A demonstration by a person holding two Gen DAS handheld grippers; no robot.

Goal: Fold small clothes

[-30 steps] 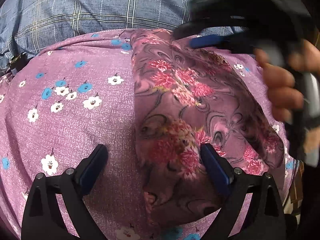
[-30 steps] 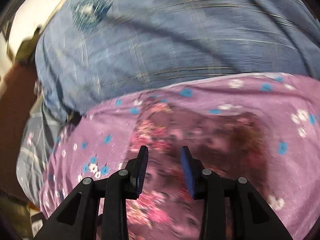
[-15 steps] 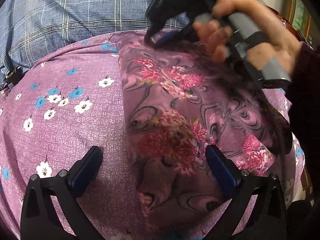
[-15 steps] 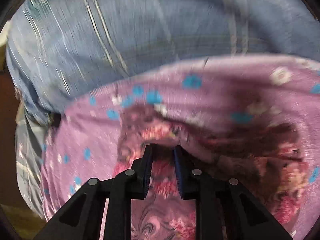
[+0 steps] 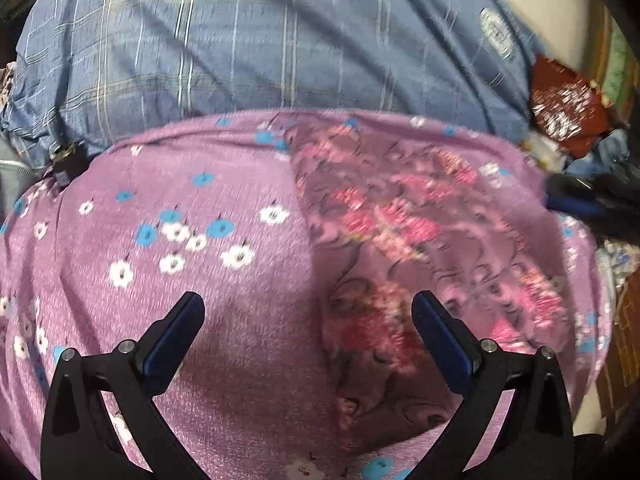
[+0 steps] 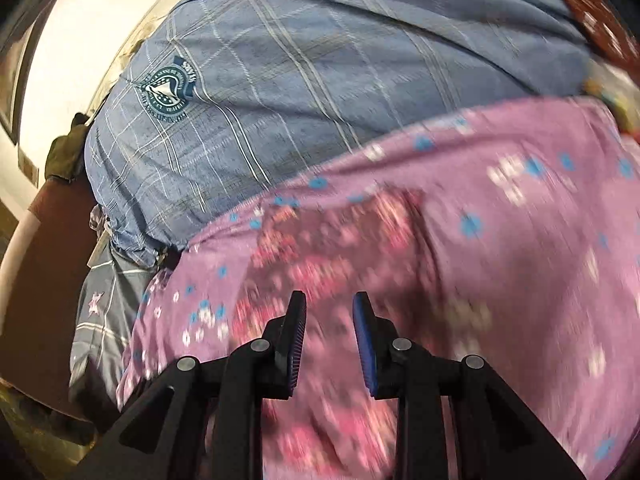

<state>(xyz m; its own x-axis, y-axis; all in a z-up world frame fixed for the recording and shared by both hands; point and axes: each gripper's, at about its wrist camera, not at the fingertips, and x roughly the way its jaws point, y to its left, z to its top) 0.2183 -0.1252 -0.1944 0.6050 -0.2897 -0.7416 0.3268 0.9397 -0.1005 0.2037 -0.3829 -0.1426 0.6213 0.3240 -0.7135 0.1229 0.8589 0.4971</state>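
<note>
Dark rose-print garment [image 5: 400, 248] lies folded on the lilac flowered sheet [image 5: 200, 280]. Left tongs [image 5: 308, 316] gape empty; right tongs [image 6: 330, 320], barely parted, grasp nothing. Next likely another fold, needing an edge pinched.

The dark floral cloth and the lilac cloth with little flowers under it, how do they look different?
The dark floral cloth is a deeper mauve with big pink-red blooms and dark swirls; the lilac cloth is paler, with small white and blue flowers. The dark floral cloth is the smaller and lies on top toward the right; the lilac cloth spreads wide beneath it. Both are purple-toned florals lying fairly flat.
</note>
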